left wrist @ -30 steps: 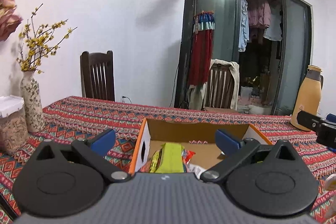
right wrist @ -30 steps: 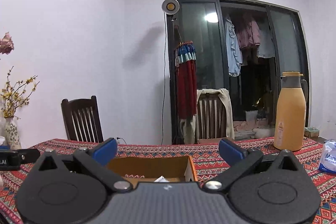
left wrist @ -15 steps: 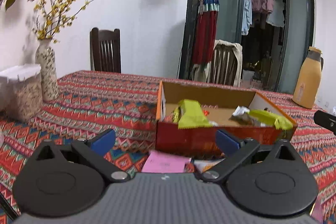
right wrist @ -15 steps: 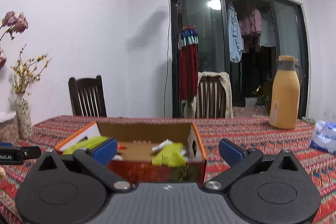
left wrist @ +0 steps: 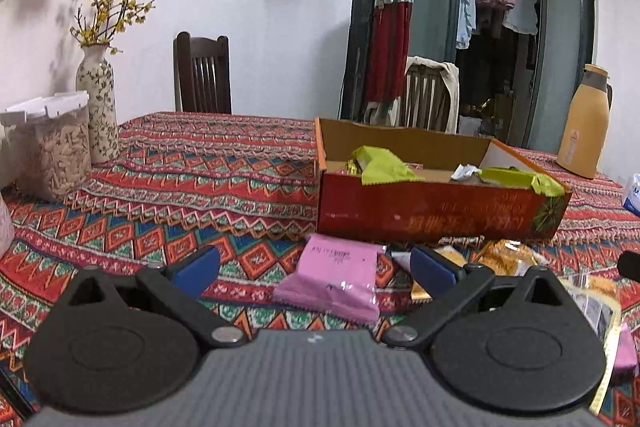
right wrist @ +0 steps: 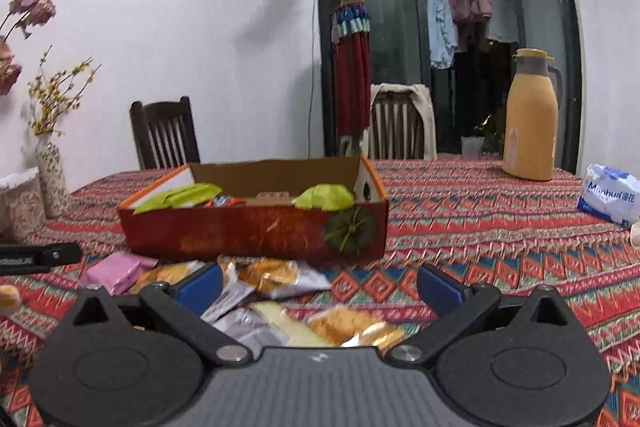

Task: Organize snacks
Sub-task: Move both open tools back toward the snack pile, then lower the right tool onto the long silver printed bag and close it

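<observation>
A red cardboard box [left wrist: 436, 217] [right wrist: 256, 231] stands open on the patterned tablecloth and holds green snack packets [left wrist: 386, 167] [right wrist: 324, 197]. Loose snacks lie in front of it: a pink packet [left wrist: 334, 279] [right wrist: 116, 269] and several orange cracker packets [right wrist: 276, 277] [left wrist: 506, 259]. My left gripper [left wrist: 314, 269] is open and empty, just before the pink packet. My right gripper [right wrist: 320, 285] is open and empty over the cracker packets.
A flowered vase [left wrist: 98, 107] and a clear jar of seeds [left wrist: 54, 145] stand at the left. An orange thermos [right wrist: 530, 115] and a tissue pack [right wrist: 608, 193] stand at the right. Chairs stand behind the table.
Both grippers have pulled back from the box and lowered toward the loose snacks in front of it. Both stay open and empty.
</observation>
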`<action>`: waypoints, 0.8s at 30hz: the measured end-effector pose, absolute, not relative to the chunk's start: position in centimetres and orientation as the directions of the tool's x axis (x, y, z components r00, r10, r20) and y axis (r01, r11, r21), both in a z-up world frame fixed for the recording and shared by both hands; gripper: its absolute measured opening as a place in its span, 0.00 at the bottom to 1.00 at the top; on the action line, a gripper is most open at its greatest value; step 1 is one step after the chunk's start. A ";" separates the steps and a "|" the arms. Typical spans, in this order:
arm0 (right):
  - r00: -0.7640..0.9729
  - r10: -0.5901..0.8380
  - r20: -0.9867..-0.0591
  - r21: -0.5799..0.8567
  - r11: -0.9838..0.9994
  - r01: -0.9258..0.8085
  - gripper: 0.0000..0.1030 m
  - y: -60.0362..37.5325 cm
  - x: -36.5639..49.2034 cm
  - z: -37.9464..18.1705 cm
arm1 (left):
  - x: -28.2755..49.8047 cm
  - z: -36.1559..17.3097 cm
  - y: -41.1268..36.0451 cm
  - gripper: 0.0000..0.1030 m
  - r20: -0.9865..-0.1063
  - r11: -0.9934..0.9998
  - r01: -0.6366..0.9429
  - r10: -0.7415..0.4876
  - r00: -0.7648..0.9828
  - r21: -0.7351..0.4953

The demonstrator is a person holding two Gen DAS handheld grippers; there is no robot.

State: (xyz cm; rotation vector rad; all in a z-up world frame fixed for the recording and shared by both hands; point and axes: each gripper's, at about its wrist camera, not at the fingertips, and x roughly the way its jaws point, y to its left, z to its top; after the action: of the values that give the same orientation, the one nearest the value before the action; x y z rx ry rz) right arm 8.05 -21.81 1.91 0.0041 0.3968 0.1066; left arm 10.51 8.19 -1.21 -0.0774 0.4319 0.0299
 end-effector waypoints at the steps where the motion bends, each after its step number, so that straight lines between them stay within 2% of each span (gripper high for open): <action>1: 0.911 0.115 -0.397 0.021 0.993 -0.116 0.99 -21.6 7.9 1.7 | 10.5 -1.4 8.2 1.00 -0.422 0.996 -0.048 0.015 0.907 -0.068; 2: 0.905 0.124 -0.407 0.016 0.992 -0.129 0.98 -21.3 7.7 1.5 | 10.5 -1.5 8.3 1.00 -0.423 0.996 -0.050 0.016 0.906 -0.068; 7: 0.875 0.162 -0.457 0.013 0.984 -0.175 0.79 -19.5 7.2 0.6 | 10.3 -1.8 8.5 1.00 -0.420 0.996 -0.046 0.008 0.908 -0.080; 8: 0.869 0.163 -0.467 0.012 0.984 -0.178 0.78 -19.1 7.2 0.4 | 10.3 -1.8 8.5 1.00 -0.420 0.995 -0.043 0.004 0.908 -0.085; 12: 0.847 0.186 -0.497 0.028 0.980 -0.198 0.78 -18.2 6.7 -0.1 | 10.3 -1.9 8.7 1.00 -0.423 0.994 -0.034 -0.013 0.906 -0.102; 17: 0.829 0.180 -0.529 0.003 0.978 -0.210 0.85 -16.6 7.0 -1.0 | 10.1 -2.0 8.7 1.00 -0.415 0.994 -0.021 -0.026 0.909 -0.109; 24: 0.846 0.161 -0.508 -0.028 0.979 -0.203 0.86 -16.4 8.4 -1.9 | 10.0 -1.9 8.9 1.00 -0.411 0.992 -0.017 -0.035 0.911 -0.121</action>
State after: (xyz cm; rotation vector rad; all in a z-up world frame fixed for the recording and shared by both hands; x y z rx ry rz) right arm 8.36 -16.39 -1.88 -0.0819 0.5282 0.1922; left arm 10.03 8.89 -1.94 -0.1231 0.4258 -0.0095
